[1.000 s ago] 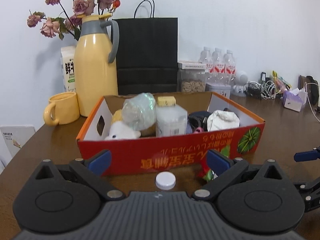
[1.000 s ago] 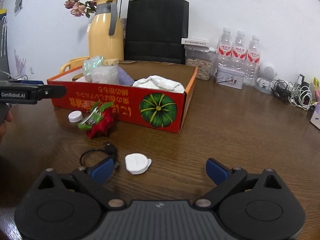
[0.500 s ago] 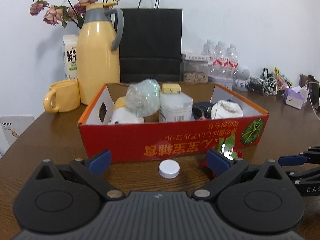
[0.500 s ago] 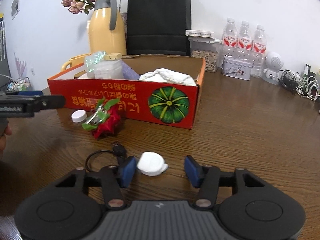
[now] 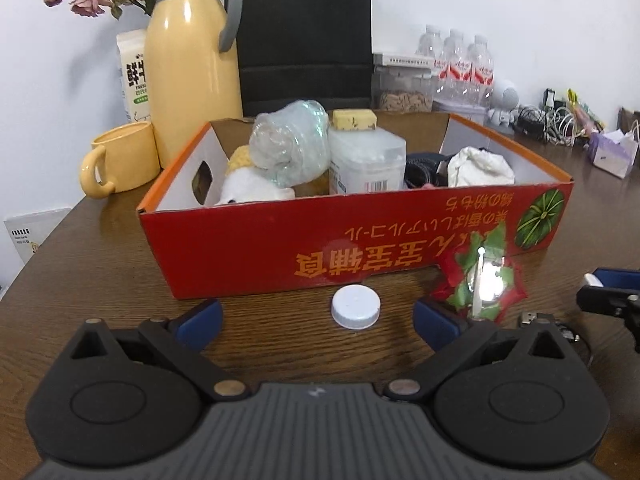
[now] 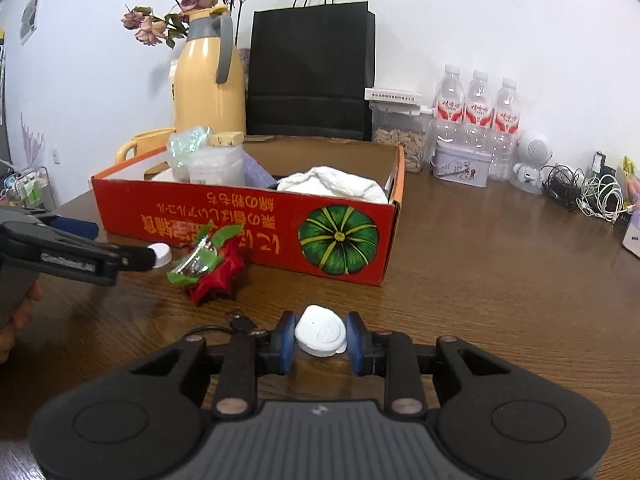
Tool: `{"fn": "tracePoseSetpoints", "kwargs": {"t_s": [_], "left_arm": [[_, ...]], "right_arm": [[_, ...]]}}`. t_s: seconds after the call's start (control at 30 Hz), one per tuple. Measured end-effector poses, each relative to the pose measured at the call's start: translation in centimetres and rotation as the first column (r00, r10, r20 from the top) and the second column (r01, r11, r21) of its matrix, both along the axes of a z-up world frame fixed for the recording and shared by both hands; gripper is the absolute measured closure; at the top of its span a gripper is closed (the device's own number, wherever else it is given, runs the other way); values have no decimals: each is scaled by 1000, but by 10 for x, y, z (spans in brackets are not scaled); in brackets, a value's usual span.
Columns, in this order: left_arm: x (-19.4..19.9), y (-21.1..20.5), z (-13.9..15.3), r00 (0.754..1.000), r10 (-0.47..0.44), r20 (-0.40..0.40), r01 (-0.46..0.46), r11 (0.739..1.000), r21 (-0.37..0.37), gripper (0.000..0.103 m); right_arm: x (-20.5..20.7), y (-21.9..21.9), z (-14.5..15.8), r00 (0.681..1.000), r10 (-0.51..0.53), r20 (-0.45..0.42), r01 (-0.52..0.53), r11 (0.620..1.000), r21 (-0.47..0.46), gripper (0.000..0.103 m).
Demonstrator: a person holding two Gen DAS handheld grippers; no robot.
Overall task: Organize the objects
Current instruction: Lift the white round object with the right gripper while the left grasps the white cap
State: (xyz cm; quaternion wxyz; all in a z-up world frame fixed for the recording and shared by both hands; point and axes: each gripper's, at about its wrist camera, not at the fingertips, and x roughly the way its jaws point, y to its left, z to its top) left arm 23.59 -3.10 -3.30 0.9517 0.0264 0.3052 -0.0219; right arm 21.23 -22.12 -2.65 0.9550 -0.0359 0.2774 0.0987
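A red cardboard box holds a crumpled plastic bottle, a white jar and a white cloth. In front of it lie a white bottle cap and a red and green ornament. My left gripper is open around the cap, low over the table. My right gripper is shut on a white flip lid on the table. A black cable lies just left of it.
Behind the box stand a yellow thermos, a yellow mug, a milk carton, a black paper bag, a seed container, three water bottles and tangled cables. A tissue pack sits far right.
My right gripper moved forward and closed on the white flip lid. My left gripper moved closer to the bottle cap and stayed open.
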Motion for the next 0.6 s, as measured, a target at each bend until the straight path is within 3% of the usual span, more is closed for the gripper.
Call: {"fn": "tracePoseSetpoints", "kwargs": {"t_s": [0.2,0.27,0.33,0.37,0.43,0.6], "left_arm": [[11,-4,-3,1000,-11,-19,11,1000,-1,2],[11,-4,-4,999,-21,-25,21,1000,-7,12],[12,-4,-5,999,-34,-37,33,999,-25,36],[12,-3,-4,998,-43,-37,42,998,-38,41],[10,-2,-3,998,-56,-28,54,997,-55,74],[3,-4,0,997,-73,8,73,995,-64,75]], "right_arm": [[-1,5,1,1000,-2,15,2,1000,-1,77],[-1,6,1,1000,-3,17,3,1000,-1,77],[-1,7,1,1000,-5,18,5,1000,1,77],[-1,6,1,1000,-7,18,7,1000,2,77],[-2,6,1,1000,-11,20,11,1000,2,77],[-3,5,1,999,-19,30,19,1000,5,77]]}}
